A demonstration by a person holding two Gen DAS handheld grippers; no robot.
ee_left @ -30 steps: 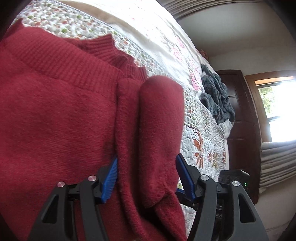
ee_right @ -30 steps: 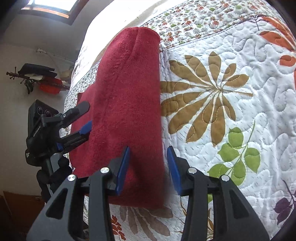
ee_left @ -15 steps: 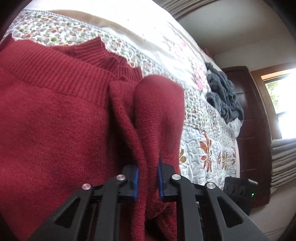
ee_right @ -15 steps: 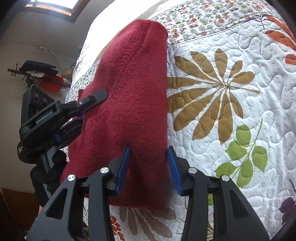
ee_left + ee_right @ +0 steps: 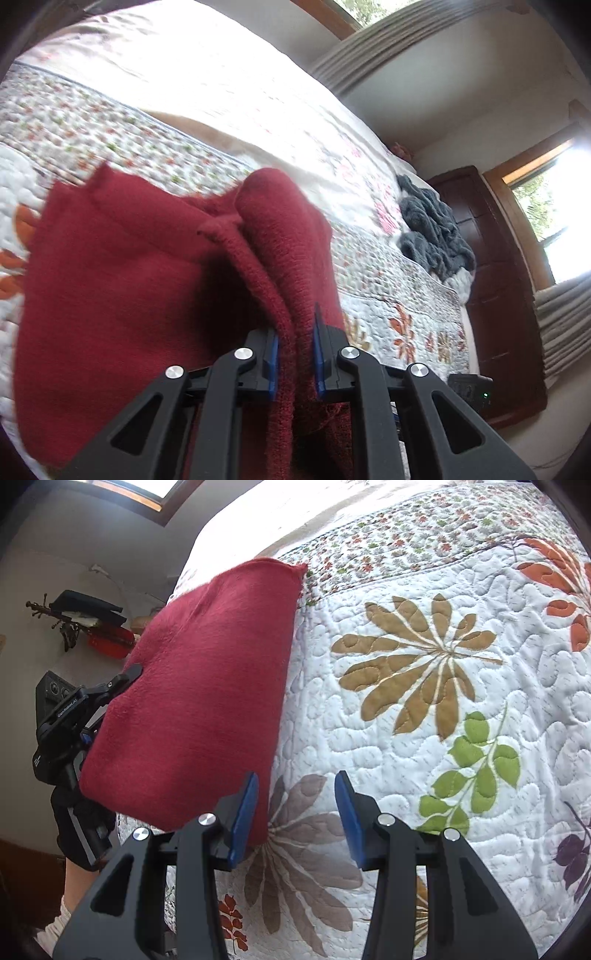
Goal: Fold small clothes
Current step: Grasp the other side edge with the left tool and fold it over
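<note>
Folding is under way on a red knitted sweater, which is lifted partly off the floral quilt of a bed. At the left, the left gripper is closed on a bunched fold of the sweater's edge, the knit pinched between its blue pads, and the rest of the garment hangs to the left of the grip. In the right wrist view that same gripper is seen at the far left behind the raised red panel. Further right, the right gripper stands with its jaws apart and nothing between them; its left pad is just beside, perhaps touching, the sweater's near right edge. A grey cloth lies far off on the bed. The step in hand is judged to be carrying one side over. Next, the free edge would need to be gripped by the right gripper, so that the fold can be laid flat and even.
</note>
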